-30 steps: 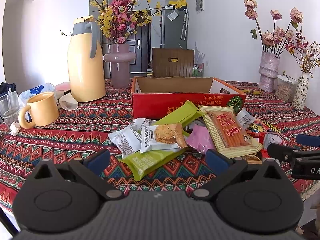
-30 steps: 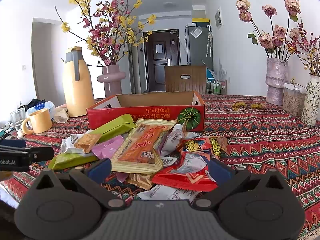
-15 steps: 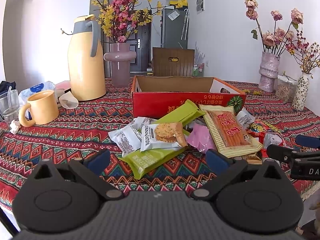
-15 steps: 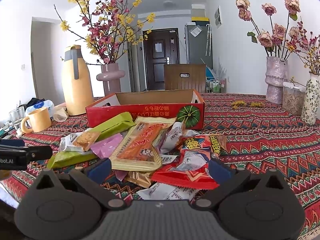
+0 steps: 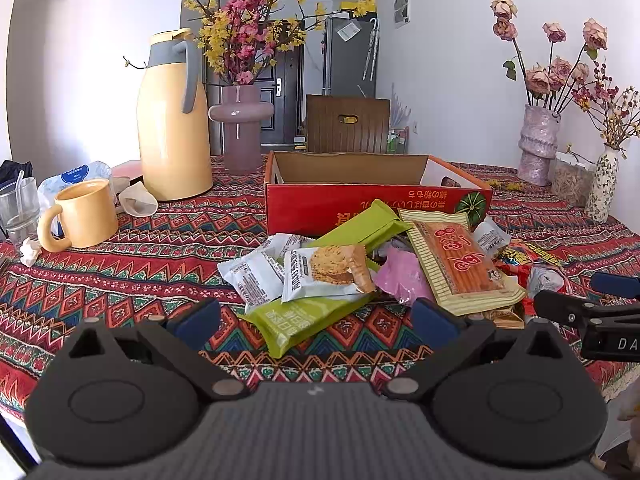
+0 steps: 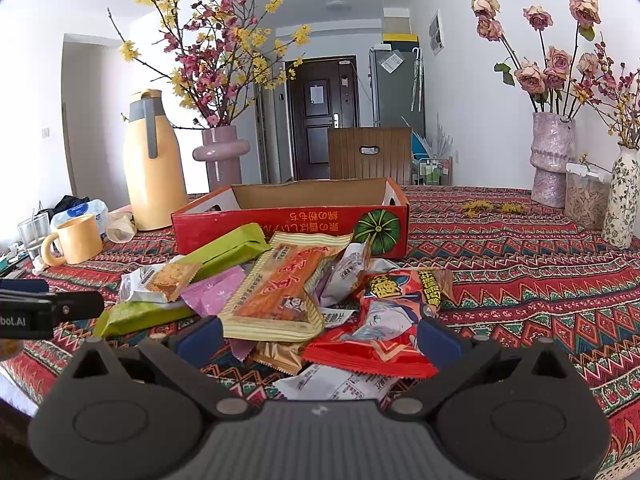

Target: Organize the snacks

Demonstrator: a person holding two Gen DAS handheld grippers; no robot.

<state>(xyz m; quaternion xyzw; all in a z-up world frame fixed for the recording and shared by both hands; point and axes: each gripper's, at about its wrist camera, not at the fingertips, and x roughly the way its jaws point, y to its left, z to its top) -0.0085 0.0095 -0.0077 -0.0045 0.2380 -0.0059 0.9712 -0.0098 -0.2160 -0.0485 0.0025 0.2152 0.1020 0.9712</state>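
Jaws of both grippers spread as before, snack pile [image 6: 288, 300] slightly nearer.

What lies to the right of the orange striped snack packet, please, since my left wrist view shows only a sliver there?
Observer: A red crinkled snack bag with a cartoon figure lies right beside it.
Operator: Thank you. Is anything underneath that bag?
Observer: Yes, a white flat packet with black print pokes out from under its near edge.
Operator: And is the right hand-held gripper holding anything?
Observer: No, the right hand-held gripper is open and empty, with its blue fingertips spread wide on either side of the bag's near end.
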